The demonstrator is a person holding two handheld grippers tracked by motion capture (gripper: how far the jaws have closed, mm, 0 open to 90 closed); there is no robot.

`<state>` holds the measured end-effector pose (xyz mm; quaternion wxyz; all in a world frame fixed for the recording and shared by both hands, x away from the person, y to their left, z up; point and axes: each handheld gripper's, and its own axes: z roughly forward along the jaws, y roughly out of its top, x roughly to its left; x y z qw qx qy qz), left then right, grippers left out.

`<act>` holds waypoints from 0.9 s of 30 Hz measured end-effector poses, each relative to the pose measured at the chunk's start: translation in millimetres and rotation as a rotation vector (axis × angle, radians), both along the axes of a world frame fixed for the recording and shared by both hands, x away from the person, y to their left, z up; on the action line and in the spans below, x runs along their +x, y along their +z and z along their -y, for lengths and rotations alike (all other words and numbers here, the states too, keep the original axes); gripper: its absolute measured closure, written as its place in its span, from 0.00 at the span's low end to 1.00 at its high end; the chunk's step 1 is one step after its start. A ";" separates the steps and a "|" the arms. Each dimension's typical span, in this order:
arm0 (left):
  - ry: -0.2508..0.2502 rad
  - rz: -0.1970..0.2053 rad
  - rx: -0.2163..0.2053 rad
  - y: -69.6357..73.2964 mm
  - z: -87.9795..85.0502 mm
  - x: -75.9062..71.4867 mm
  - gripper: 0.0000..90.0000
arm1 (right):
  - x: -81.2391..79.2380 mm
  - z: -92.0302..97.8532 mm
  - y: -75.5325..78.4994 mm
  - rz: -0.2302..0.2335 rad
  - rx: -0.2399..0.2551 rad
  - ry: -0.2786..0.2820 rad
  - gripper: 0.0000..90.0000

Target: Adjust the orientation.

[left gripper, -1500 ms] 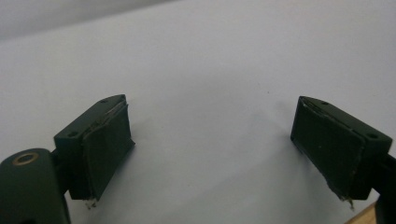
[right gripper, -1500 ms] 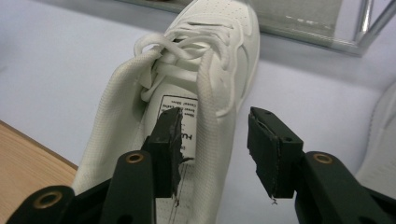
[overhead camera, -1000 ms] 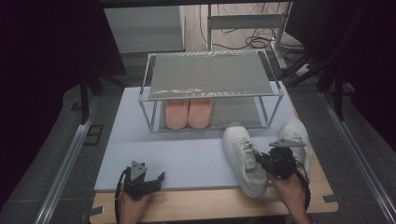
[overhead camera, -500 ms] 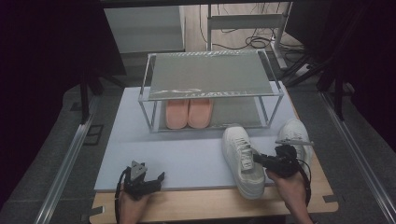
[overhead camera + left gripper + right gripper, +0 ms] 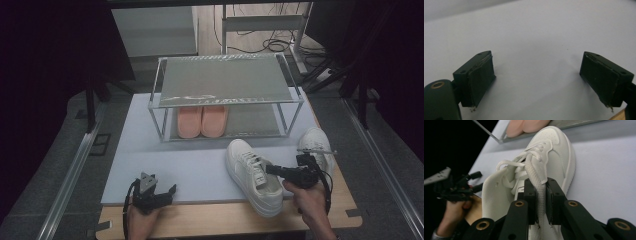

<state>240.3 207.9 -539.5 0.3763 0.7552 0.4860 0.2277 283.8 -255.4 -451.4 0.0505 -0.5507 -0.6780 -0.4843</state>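
Observation:
A white sneaker [image 5: 248, 172] lies on the pale mat [image 5: 190, 160] at the front right, toe pointing away. My right gripper [image 5: 270, 170] is shut on the sneaker's side wall next to the opening; in the right gripper view both pads [image 5: 531, 195] squeeze that white edge [image 5: 539, 192] below the laces of the sneaker [image 5: 554, 155]. A second white sneaker [image 5: 316, 145] sits just right of that hand. My left gripper [image 5: 168, 193] rests at the mat's front left, open, with bare mat between its pads [image 5: 481, 75].
A two-level metal shoe rack [image 5: 225, 80] stands at the back of the mat, with a pair of pink slippers [image 5: 202, 121] on its lower shelf. The wooden table edge [image 5: 210, 220] runs along the front. Dark floor and cables surround the table.

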 end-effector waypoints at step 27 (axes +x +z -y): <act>-0.001 0.000 0.001 0.1 -0.1 -0.2 0.13 | 11.3 2.3 29.4 0.002 0.241 0.035 0.89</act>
